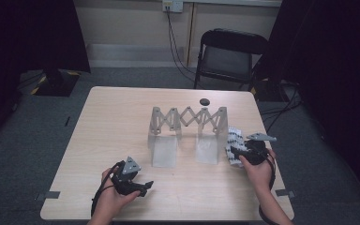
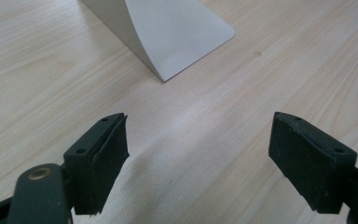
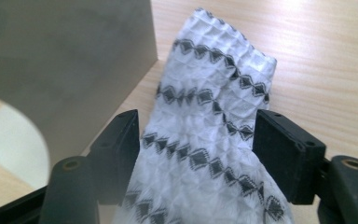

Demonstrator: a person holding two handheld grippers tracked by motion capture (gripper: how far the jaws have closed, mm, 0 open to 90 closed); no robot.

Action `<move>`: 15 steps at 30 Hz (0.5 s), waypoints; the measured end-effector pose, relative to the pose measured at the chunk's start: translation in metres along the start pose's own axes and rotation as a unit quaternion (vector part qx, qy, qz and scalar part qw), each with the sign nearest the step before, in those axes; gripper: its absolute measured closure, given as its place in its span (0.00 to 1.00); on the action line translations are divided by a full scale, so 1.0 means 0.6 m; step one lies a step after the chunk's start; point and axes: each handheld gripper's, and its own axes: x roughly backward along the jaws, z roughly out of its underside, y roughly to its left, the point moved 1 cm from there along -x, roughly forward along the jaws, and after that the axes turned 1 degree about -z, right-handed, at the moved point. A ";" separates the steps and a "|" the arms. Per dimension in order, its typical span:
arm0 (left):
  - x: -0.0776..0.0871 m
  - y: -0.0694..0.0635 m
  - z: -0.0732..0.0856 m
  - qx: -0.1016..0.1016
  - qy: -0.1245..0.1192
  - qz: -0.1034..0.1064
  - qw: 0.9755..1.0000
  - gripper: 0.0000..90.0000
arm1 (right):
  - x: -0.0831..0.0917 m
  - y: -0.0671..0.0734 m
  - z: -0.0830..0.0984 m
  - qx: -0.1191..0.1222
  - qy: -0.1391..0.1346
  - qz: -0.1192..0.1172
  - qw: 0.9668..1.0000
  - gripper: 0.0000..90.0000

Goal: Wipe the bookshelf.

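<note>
The white cloth (image 3: 205,140) with its rows of small black diamonds sits between the jaws of the right tool (image 1: 240,153), at the right side of the table (image 1: 112,122), just beside the right foot of the pale folding rack (image 1: 187,119). In the right gripper view the jaws stand either side of the bunched fabric and seem to press into it, so I take it as gripped, though the pinch looks light and most of the cloth spills out above and below. The left tool (image 1: 143,186) rests low near the front edge, jaws wide apart with nothing between them, pointing towards the rack's left foot (image 2: 177,32). It looks to me like the carrying step: the cloth is picked up and probably bound for the rack's scissor-like top. The next move would call for lifting it clear of the foot and over the bar, perhaps with the empty tool taking a free corner to spread it.
</note>
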 end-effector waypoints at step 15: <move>0.003 -0.004 0.001 0.003 -0.002 0.004 1.000 0.21 | 0.048 0.004 0.014 0.008 -0.001 -0.031 0.999 0.26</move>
